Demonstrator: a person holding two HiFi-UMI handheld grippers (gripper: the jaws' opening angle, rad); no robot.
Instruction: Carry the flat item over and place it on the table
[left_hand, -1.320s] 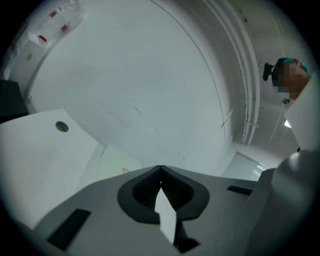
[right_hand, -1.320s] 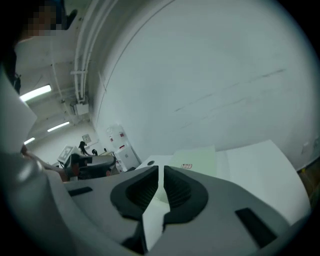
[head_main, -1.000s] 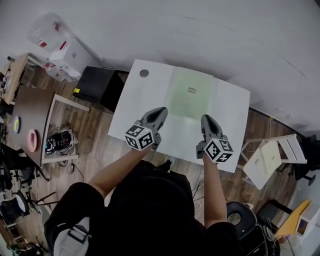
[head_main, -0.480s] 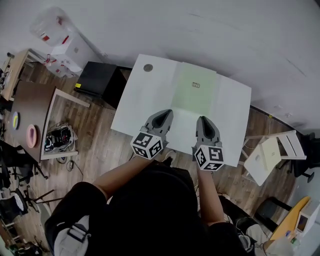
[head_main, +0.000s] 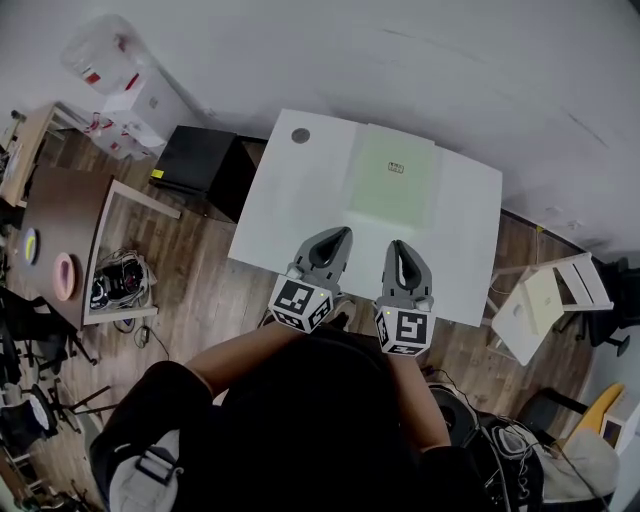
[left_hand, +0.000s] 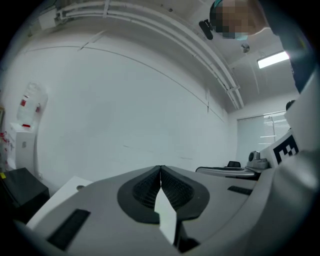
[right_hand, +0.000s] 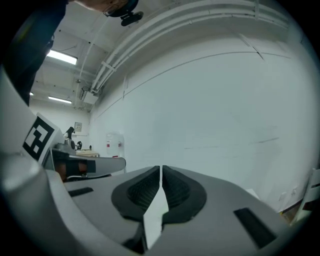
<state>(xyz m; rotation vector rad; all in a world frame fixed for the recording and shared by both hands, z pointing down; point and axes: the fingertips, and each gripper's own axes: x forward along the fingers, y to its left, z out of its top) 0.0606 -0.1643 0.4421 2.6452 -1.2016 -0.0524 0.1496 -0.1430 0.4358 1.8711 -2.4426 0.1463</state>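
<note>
White bench (head_main: 290, 200) beside the grey wall (head_main: 450, 60) already bearing the pale green flat item (head_main: 393, 180) on its far half, left claw (head_main: 343, 237) and right claw (head_main: 398, 247) both pressed together on nothing near the front edge; placing seemingly done, next merely staying clear

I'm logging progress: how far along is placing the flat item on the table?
Looks done: the pale green sheet lies flat on the white table. In hand: nothing; the left gripper and right gripper are shut, empty, near the table's front edge, clear of the sheet. Left: nothing visible.
</note>
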